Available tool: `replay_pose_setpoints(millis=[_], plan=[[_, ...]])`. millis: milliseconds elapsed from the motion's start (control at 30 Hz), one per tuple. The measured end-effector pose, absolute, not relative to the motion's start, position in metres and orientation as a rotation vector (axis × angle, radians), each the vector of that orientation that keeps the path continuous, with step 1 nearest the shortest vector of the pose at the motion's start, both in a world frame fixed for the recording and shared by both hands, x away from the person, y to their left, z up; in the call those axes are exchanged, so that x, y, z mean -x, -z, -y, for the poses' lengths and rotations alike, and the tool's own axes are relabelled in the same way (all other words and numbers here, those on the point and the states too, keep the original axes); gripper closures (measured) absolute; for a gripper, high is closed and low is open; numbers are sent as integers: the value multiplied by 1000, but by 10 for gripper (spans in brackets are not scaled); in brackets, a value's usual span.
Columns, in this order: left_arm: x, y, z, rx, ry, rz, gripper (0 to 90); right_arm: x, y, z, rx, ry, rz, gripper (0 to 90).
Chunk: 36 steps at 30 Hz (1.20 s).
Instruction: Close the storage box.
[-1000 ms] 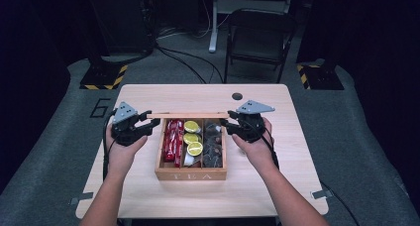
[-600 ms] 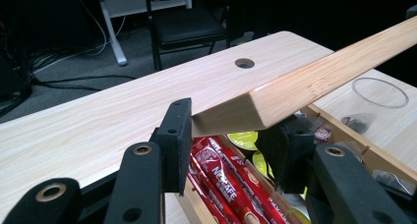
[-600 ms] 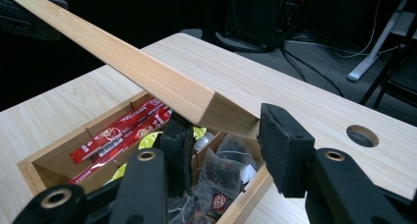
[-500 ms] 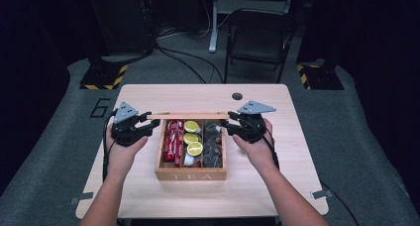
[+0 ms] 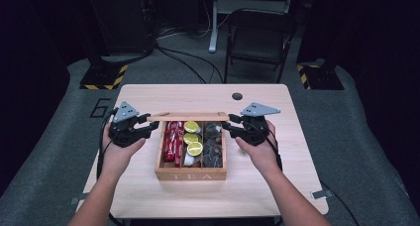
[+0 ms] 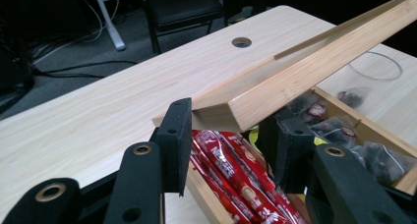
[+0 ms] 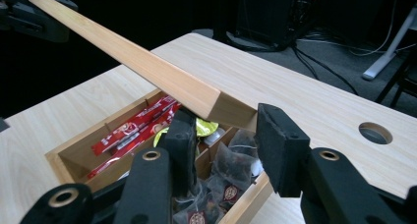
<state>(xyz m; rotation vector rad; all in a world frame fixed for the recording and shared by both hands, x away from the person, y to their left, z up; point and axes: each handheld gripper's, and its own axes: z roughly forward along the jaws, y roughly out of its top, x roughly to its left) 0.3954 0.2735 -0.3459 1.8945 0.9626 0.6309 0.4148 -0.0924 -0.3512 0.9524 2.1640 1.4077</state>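
The left hand-held gripper (image 5: 148, 128) is sitting at the left end of a wooden lid (image 5: 188, 117), its jaws standing either side of that end; in the left gripper view (image 6: 223, 135) the lid's corner is lying between the two black jaws, one jaw close against its side and the other just beside it, so whether they are pressing on it I cannot tell. The right hand-held gripper (image 5: 229, 127) is meeting the lid's right end the same way; in the right gripper view (image 7: 221, 140) the lid's end is resting between jaws that are standing apart, with a gap showing at the right one.

The lid is hanging level above the far edge of an open wooden box (image 5: 190, 174), marked TEA on its near wall. Inside, red packets (image 5: 171, 139) are lying in the left compartment, yellow-green sachets (image 5: 192, 137) in the middle one, and dark tea bags (image 5: 214, 146) in the right.

The box is resting mid-bench on the pale bench (image 5: 277, 151). A round hole (image 5: 237, 96) is showing near the bench's far edge, and a dark folding chair (image 5: 257, 37) is standing beyond it.
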Motion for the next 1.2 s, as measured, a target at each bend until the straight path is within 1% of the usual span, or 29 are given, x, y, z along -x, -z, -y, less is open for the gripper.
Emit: replay_pose_setpoints(millis=[200, 400, 967, 1200], plan=[[-386, 351, -278, -1893, -606, -937, 573, -409, 355, 93, -923, -1394, -2181, 593], [-376, 357, -279, -1896, -622, -914, 572, -402, 362, 94, -909, -1390, -2184, 591], [-360, 376, -279, -1899, -623, -911, 570, -385, 377, 95, -883, -1369, -2213, 580], [-351, 389, -280, -1912, -609, -913, 571, -375, 390, 96, -853, -1360, -2211, 577]])
